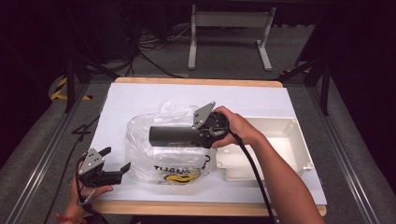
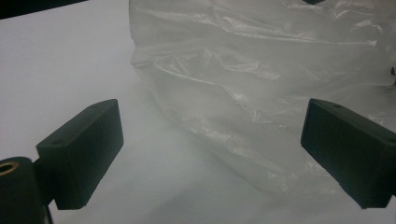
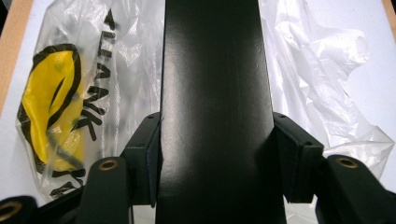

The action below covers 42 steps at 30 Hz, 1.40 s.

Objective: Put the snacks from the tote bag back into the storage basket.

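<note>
A long black box [image 1: 171, 136] hangs level above a clear plastic bag [image 1: 140, 154] printed with a yellow face and black letters. My right gripper [image 1: 201, 133] is shut on the box's right end; in the right gripper view both pads press the sides of the box [image 3: 215, 93], with the bag [image 3: 60, 102] spread below. My left gripper [image 1: 119, 161] stands open at the bag's lower left, low over the table. In the left gripper view its jaws are wide apart with nothing between them, and the bag [image 2: 261, 84] lies just ahead.
A white sheet [image 1: 140, 95] covers the wooden table. An open white plastic tray [image 1: 299, 149] sits at the right, under the right forearm. Cables and a table frame [image 1: 229, 28] lie on the floor beyond the far edge.
</note>
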### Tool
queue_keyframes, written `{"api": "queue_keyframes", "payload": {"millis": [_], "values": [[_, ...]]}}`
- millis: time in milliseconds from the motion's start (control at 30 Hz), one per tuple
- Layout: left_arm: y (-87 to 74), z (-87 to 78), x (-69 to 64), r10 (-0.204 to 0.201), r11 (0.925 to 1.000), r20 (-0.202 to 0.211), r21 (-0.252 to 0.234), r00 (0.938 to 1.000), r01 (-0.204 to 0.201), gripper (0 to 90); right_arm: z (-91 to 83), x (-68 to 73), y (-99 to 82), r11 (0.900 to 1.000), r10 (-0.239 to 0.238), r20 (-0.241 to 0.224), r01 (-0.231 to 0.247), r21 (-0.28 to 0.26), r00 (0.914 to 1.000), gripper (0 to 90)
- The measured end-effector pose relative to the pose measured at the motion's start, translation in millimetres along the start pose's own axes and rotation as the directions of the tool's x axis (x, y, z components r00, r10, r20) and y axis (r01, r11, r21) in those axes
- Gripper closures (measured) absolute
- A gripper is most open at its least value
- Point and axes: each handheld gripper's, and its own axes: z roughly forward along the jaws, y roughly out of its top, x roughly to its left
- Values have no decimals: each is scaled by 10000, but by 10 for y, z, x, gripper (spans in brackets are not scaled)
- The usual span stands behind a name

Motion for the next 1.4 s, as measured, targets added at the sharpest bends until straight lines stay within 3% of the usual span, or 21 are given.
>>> {"api": "queue_keyframes", "payload": {"millis": [567,1067,1400], "values": [[0,0,0,43,10000,39,39,10000,-43,66,-210,23,-65,9999,-97,111,97,-28,9999,427],[-2,0,0,45,10000,15,48,10000,-45,65,-452,42,-257,9999,91,303,-89,-80,9995,427],[-2,7,-8,44,10000,11,74,10000,-44,65,-637,59,-481,9997,248,485,-245,-56,9985,427]]}}
